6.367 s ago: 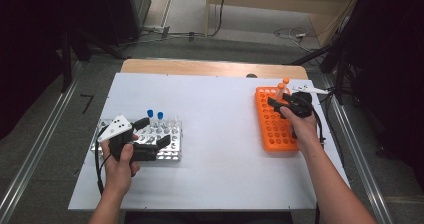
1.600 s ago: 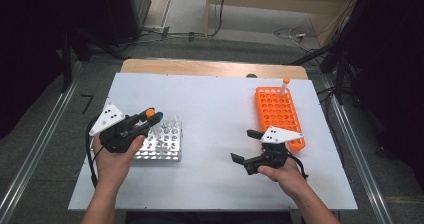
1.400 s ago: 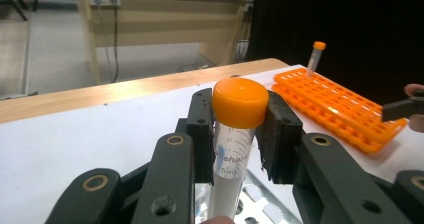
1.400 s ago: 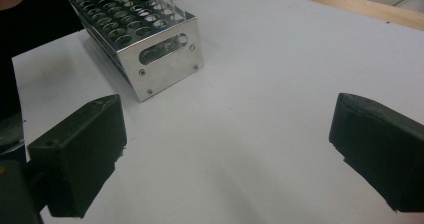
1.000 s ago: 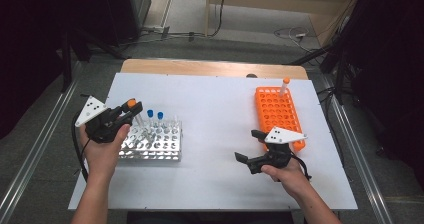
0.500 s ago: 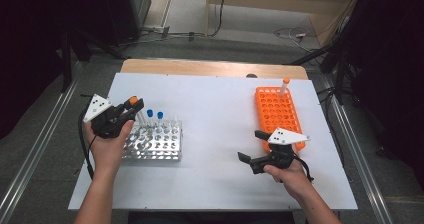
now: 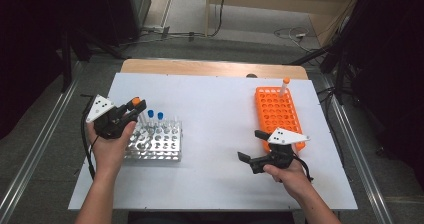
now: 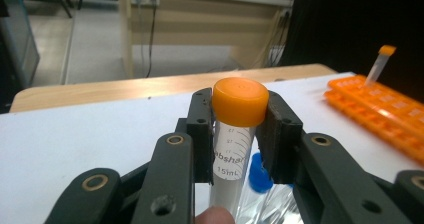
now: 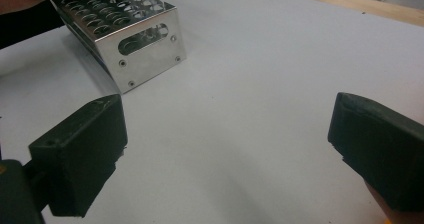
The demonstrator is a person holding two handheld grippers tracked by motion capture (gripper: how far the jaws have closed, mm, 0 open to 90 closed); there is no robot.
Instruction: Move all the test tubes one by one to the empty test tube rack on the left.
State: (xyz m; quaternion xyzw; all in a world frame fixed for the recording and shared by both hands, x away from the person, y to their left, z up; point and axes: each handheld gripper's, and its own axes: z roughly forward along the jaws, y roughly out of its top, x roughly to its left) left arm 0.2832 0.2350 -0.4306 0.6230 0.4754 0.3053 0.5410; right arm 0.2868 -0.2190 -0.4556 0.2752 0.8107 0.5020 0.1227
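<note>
Above the metal rack (image 7: 154, 143) at the table's left side, the left gripper (image 7: 131, 109) was clamped on an orange-capped tube (image 8: 233, 134). Its 2 black jaws pressed against the tube just below and around the cap, 1 on each side, as the left gripper view showed. A fingertip (image 8: 216, 216) sat at the tube's lower end in that view. The right gripper (image 7: 252, 149) rested near the table's front right, beside the orange rack (image 7: 275, 111), with its jaws wide apart and nothing between them; the right gripper view showed bare white table (image 9: 250, 109) in the gap.

The table had a white top with a strip of wood along its far edge. Grey floor lay around it, with metal rails on both sides, cables on the floor behind, and a wooden bench farther back. Dark curtains closed off the left and right.

The held tube stood close to upright, its long axis running vertically, orange cap up and clear graduated body pointing down toward the metal rack. 2 blue-capped tubes (image 7: 155, 120) stood upright in that rack just beside the gripper. In the orange rack, 1 orange-capped tube (image 7: 284, 86) stood at the far end, leaning slightly.
</note>
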